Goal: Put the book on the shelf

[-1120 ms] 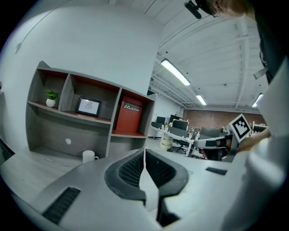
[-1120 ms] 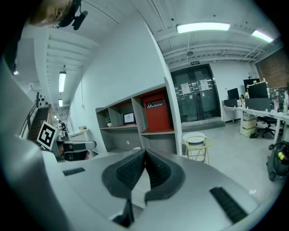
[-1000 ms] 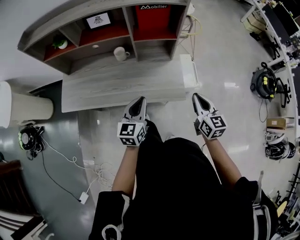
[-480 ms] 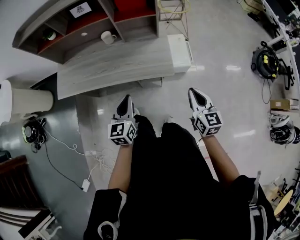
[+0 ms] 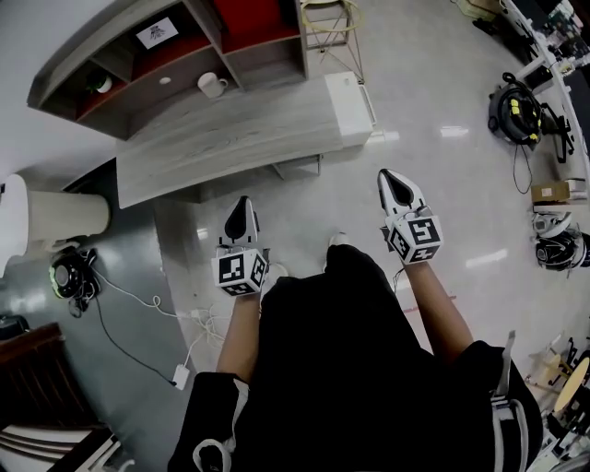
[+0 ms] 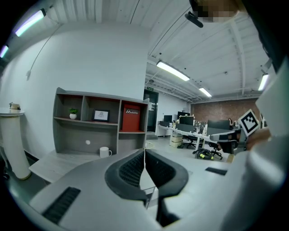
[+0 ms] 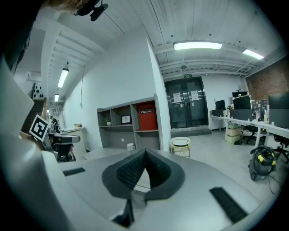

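Note:
A red book point(image 6: 131, 118) stands upright in the top right compartment of the grey shelf point(image 6: 86, 131), seen from above as the red book point(image 5: 253, 17) in the shelf point(image 5: 101, 57) and, small and far off, as the book point(image 7: 145, 117). My left gripper point(image 5: 242, 200) and right gripper point(image 5: 386, 174) hover over the floor, well short of the table, both shut and empty. In the gripper views the left gripper point(image 6: 144, 152) and right gripper point(image 7: 144, 152) have their ribbed pads pressed together with nothing between.
A long grey table point(image 5: 230, 138) lies in front of the shelf, with a white box point(image 5: 351, 97) at its right end. A white mug point(image 5: 212, 86) sits on the shelf's lower level. A white cylinder point(image 5: 55, 217), floor cables point(image 5: 138, 304), a wire stool point(image 7: 180, 145) and a vacuum point(image 5: 516, 111) stand around.
Both grippers have drawn back from the table's edge, which now lies farther off. Shelf and table have slid up and left in the head view. Both stay shut.

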